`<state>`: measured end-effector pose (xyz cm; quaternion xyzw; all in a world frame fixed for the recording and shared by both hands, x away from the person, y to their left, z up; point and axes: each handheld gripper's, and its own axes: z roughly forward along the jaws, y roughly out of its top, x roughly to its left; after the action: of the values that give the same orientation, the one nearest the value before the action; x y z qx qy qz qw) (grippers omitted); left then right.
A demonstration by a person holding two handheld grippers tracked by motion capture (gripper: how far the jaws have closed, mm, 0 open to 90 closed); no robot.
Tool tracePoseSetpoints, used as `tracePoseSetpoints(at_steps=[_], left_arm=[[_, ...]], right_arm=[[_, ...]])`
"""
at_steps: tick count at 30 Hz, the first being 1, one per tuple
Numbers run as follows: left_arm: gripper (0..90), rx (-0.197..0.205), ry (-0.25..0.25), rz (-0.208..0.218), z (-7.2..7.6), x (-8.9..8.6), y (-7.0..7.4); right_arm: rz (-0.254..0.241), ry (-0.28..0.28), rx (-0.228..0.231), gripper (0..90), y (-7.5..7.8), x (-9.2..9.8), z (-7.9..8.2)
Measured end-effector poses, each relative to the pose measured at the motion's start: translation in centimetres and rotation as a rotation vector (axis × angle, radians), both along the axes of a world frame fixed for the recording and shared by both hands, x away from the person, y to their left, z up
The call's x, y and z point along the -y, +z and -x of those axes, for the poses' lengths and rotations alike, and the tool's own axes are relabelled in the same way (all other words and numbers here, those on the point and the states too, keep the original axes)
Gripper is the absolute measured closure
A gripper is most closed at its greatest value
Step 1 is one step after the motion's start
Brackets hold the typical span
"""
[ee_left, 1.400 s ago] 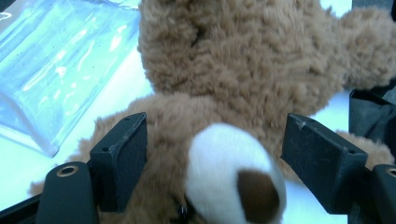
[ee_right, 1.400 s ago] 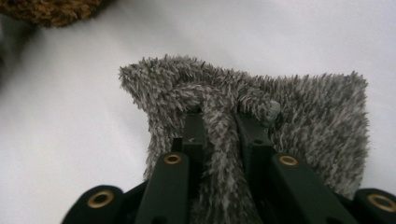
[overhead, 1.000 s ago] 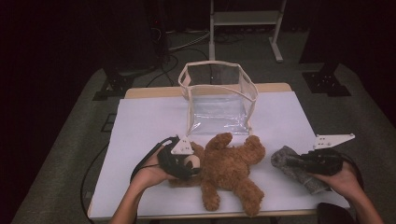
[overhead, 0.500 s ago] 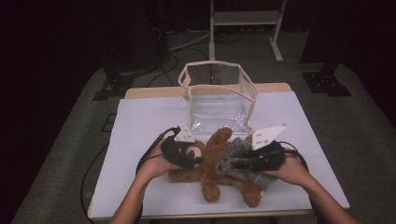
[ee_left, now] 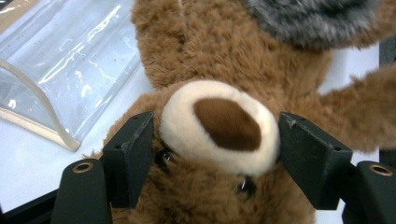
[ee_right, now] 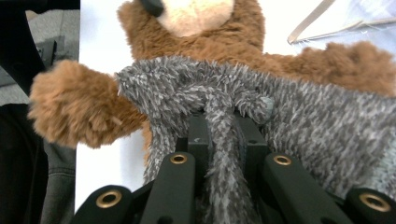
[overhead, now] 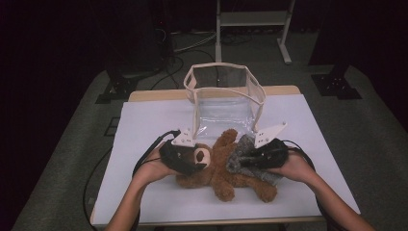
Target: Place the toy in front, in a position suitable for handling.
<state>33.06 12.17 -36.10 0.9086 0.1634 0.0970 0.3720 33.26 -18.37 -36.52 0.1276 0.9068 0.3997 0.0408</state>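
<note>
On the desk (overhead: 144, 125) we list one brown teddy bear (overhead: 219, 166) on its back, before a clear bag (overhead: 223, 98). Our left tongs (ee_left: 217, 140) clasp its head at the muzzle. Our right tongs (ee_right: 219, 135) pinch a grey cloth (ee_right: 303, 112) draped across its belly; the bear's legs lie partly hidden.

Brown teddy bear (overhead: 221, 166) lies face-up on the table, grey fuzzy cloth (overhead: 250, 161) draped across its belly.

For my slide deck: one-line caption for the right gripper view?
Right hand-held gripper shut on a fold of grey fuzzy cloth draped across a brown teddy bear.
</note>
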Motion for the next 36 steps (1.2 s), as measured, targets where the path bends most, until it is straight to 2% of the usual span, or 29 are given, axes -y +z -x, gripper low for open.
tracePoseSetpoints(at_steps=[2,6,10,11,12,14,15,16,17,19,20,21,24,26,27,28,31,34,36], left_arm=[[30.2,0.000,0.004,-0.001,-0.1,-0.1,-0.4],[34.9,-0.012,0.021,0.033,-0.3,-0.3,-1.1],[36.8,-0.011,0.028,0.043,-0.3,-0.1,-1.4],[37.2,-0.012,0.031,0.046,-0.3,-0.1,-1.4],[37.3,-0.009,0.020,0.030,-0.4,0.1,-1.2],[37.3,-0.010,0.021,0.024,-0.4,0.2,-1.1],[37.2,-0.013,0.023,0.023,-0.4,0.2,-1.0],[37.2,-0.013,0.023,0.023,-0.4,0.2,-1.0],[37.2,-0.014,0.020,0.024,-0.5,0.0,-1.0],[37.3,-0.021,0.025,0.036,-0.5,-0.4,-1.1],[37.3,-0.027,0.027,0.053,-0.6,-0.7,-1.1],[37.2,-0.027,0.027,0.053,-0.6,-0.7,-1.1],[35.9,-0.021,0.008,0.093,-0.5,-1.2,-0.7],[34.9,-0.020,0.002,0.092,-0.4,-1.1,-0.6],[34.5,-0.014,0.000,0.087,-0.3,-1.1,-0.4],[34.6,-0.013,0.001,0.085,-0.3,-1.2,-0.3],[36.3,-0.026,0.003,0.082,-0.4,-1.2,-0.4],[39.0,-0.036,0.003,0.080,-0.6,-1.1,-0.6],[39.8,-0.041,0.001,0.072,-0.9,-1.1,-0.6]], right_arm=[[-0.003,-0.003,-0.006,78.9,0.0,0.1,-0.5],[0.009,-0.005,-0.012,78.8,0.2,-0.1,-0.8],[0.008,0.008,-0.007,78.9,1.4,-0.7,-0.7],[0.018,0.023,0.013,78.8,2.2,-1.5,-0.5],[0.027,0.050,0.026,78.8,3.0,-2.7,-0.3],[0.055,0.078,0.038,78.8,3.3,-4.4,-0.2],[0.074,0.098,0.047,78.8,3.3,-5.4,-0.2],[0.074,0.098,0.047,78.8,3.3,-5.4,-0.2],[0.105,0.130,0.035,78.8,2.6,-7.3,-0.3],[0.137,0.146,0.035,78.8,1.7,-8.0,-0.4],[0.140,0.148,0.030,78.8,1.4,-8.0,-0.5],[0.140,0.148,0.030,78.8,1.4,-8.0,-0.5],[0.121,0.121,-0.003,78.9,1.4,-5.7,-0.7],[0.116,0.109,-0.006,78.9,1.5,-5.0,-0.7],[0.111,0.085,-0.006,78.9,1.8,-3.5,-0.8],[0.111,0.074,-0.007,78.9,1.9,-3.0,-0.8],[0.114,0.046,-0.003,78.9,2.1,-1.6,-0.7],[0.100,0.048,-0.008,78.8,2.3,-1.3,-0.5],[0.091,0.070,-0.007,78.8,2.8,-1.9,-0.2]])
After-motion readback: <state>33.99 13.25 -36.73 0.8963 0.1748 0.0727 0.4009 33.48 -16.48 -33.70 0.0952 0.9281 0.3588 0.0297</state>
